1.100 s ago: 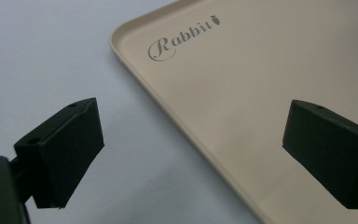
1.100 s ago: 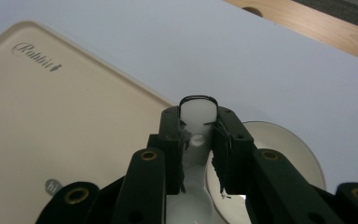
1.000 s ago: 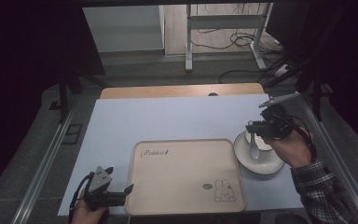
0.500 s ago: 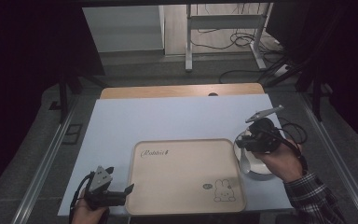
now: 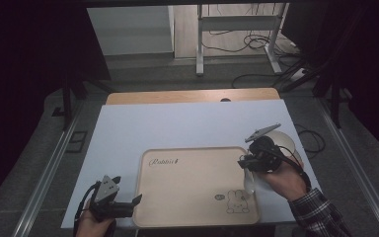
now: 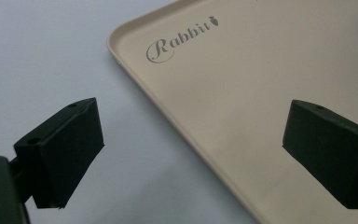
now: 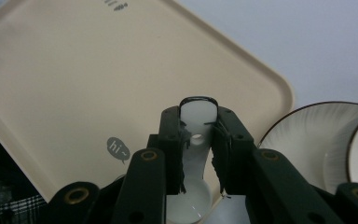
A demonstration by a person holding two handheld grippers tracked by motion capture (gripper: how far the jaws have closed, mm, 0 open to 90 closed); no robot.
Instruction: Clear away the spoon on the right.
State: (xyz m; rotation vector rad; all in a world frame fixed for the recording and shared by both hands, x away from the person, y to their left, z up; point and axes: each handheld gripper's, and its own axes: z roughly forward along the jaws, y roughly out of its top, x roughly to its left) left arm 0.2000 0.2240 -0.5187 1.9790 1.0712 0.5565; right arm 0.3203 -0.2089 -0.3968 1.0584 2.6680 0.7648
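Beige rabbit tray (image 5: 192, 190) lies ahead of both your grippers, its near-left edge running between your L jaws; white plate (image 7: 307, 140) sits just right of your R jaws; L gripper (image 6: 191, 154) gapes wide w/ nothing held; R gripper (image 7: 198, 140) clamps a white ceramic spoon (image 7: 196, 116), handle tip poking past the jaws over the tray's corner.

Open claw (image 6: 193, 156) straddles the tray (image 6: 242, 116) edge.
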